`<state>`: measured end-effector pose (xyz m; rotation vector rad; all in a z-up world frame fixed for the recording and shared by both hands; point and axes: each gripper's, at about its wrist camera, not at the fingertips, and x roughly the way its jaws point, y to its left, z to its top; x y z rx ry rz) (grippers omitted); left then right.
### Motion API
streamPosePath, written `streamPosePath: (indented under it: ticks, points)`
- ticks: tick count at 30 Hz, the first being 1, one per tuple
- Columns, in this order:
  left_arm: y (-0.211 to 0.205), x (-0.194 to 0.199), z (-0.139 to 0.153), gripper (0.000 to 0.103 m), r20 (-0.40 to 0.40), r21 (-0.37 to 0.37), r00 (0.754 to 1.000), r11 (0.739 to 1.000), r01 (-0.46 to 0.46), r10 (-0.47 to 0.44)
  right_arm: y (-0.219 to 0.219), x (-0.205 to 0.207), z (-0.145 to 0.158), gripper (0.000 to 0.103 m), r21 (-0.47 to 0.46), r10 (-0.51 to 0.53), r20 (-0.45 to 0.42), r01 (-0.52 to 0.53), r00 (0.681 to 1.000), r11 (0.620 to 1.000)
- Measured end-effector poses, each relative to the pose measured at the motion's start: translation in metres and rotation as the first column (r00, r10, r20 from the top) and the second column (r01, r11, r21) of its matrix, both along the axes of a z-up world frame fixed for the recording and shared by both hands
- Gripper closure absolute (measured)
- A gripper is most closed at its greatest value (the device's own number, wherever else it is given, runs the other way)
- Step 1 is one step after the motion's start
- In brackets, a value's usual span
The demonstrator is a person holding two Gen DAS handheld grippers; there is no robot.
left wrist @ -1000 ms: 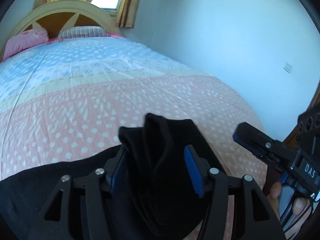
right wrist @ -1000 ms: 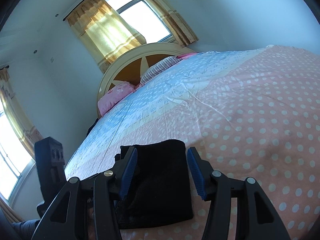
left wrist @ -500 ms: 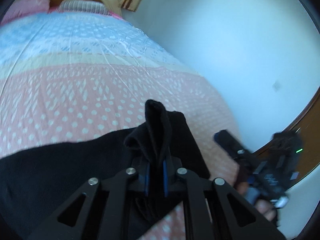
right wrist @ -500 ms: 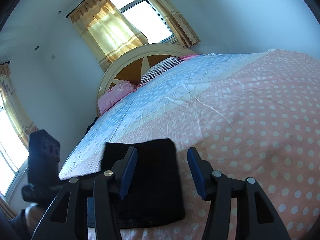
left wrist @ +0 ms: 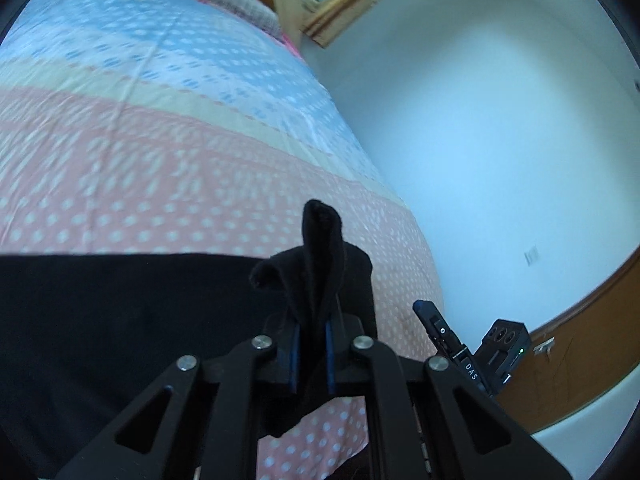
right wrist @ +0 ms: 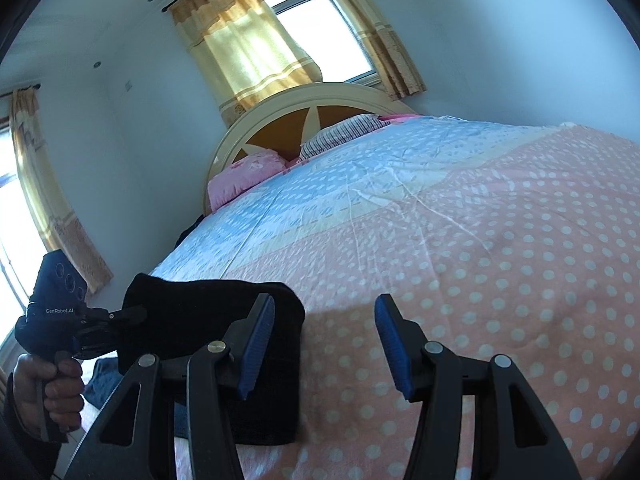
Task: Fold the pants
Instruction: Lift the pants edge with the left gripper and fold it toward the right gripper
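Left's got the pants, right's just hanging out

My left gripper (left wrist: 311, 354) is clamped on the black pants (left wrist: 120, 320), lifted corner poking up; right gripper (right wrist: 324, 344) hovers wide open above the bed (right wrist: 480, 240).

Motion blur is smearing the dotted pink-and-blue quilted bedspread (left wrist: 160, 128) in the left wrist view. The soft black pants (left wrist: 120, 320) are running off the frame's left edge, and the left gripper (left wrist: 312, 354) is hiding the pinched fold's lower part.

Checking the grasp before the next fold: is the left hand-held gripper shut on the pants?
Shut on the pants: the left hand-held gripper has its blue pads pressed against a bunched ridge of black fabric.
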<state>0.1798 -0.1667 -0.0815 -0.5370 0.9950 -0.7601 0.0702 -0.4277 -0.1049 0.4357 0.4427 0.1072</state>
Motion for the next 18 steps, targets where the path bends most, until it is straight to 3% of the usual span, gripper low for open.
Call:
streamPosePath:
  ticks: [10,18]
  points:
    - [0.060,0.007,-0.022,0.093,-0.072,-0.050,0.991,0.992,-0.113,0.110,0.043,-0.004,0.007,0.049,-0.115,0.129,0.029,-0.125,0.991,0.985]
    - [0.089,0.004,-0.043,0.093,-0.131,-0.064,0.979,0.985,-0.163,0.154,0.103,-0.009,0.002,0.049,-0.241,0.360,-0.006,-0.350,0.933,0.905]
